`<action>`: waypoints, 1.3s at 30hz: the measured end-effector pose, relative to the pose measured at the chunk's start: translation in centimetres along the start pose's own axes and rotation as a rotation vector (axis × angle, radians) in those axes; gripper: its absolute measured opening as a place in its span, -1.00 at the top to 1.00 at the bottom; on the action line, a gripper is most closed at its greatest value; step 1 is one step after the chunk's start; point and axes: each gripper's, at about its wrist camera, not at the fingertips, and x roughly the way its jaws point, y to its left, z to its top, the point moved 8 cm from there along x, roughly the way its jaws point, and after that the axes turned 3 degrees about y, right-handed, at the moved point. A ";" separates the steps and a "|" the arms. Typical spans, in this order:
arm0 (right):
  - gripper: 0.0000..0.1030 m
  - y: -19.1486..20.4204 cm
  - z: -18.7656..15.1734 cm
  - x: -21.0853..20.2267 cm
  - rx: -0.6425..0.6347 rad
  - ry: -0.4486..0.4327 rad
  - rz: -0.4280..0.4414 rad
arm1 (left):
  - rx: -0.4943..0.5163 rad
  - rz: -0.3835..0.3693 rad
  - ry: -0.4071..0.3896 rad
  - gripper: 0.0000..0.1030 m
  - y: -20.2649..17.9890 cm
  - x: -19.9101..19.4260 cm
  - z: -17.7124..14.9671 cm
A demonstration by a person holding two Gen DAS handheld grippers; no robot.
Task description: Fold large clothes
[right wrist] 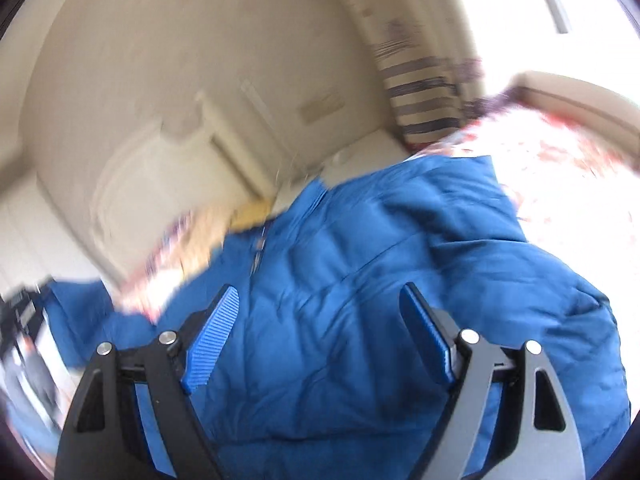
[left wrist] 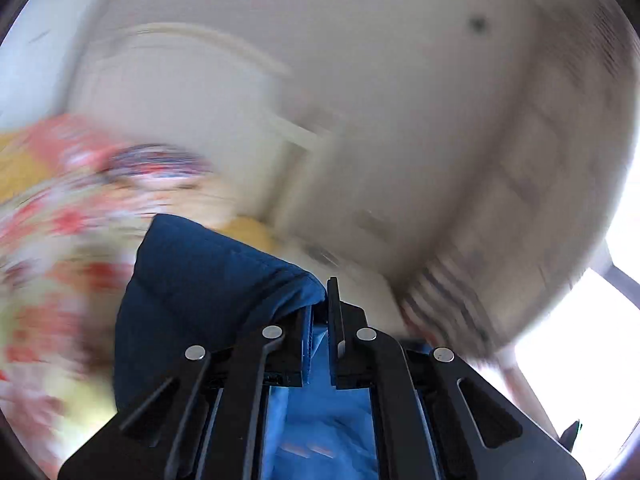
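A large blue quilted jacket (right wrist: 380, 220) lies spread over a bed in the right wrist view. My right gripper (right wrist: 320, 296) hovers over its middle, open, with the blue ribbed pads (right wrist: 212, 340) wide apart and nothing pinched between them. In the left wrist view my left gripper (left wrist: 320, 300) is shut on a fold of the same blue jacket (left wrist: 200, 280), and the cloth bulges up to the left of the closed fingers. More blue fabric hangs below between the gripper's arms. Both views are blurred.
Floral red, yellow and white bedding (left wrist: 52, 240) lies under and beside the jacket, also bright at the right (right wrist: 560, 168). A cream panelled headboard (left wrist: 180, 92) and wall stand behind. A striped curtain (right wrist: 424, 96) hangs by a bright window (left wrist: 580, 340).
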 end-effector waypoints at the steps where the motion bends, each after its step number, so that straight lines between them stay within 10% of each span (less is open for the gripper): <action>1: -0.59 -0.6 0.2 -0.2 0.030 -0.011 0.009 | 0.085 -0.027 0.055 0.93 -3.7 1.6 -2.1; 9: -0.59 -2.4 0.9 -1.2 0.122 -0.054 0.031 | 0.495 0.074 0.527 0.90 -12.4 12.3 -21.6; 17: -0.59 -1.8 0.5 -0.4 0.119 -0.027 0.040 | 0.578 0.016 0.572 0.86 -12.8 9.4 -21.6; 23: -0.59 -1.3 0.3 0.0 0.088 -0.009 0.032 | 0.389 -0.078 0.255 0.80 -11.6 -0.5 -15.6; 26: -0.59 -0.3 -0.1 0.3 0.029 0.008 0.021 | 0.217 0.095 0.227 0.75 -5.8 -1.2 -14.1; 29: -0.59 1.5 -0.7 0.7 -0.078 0.025 0.000 | 0.095 0.355 0.379 0.76 2.0 0.6 -16.5; 39: -0.59 9.8 -4.7 1.7 -0.488 0.098 0.009 | 0.130 0.379 0.472 0.73 3.3 4.1 -19.1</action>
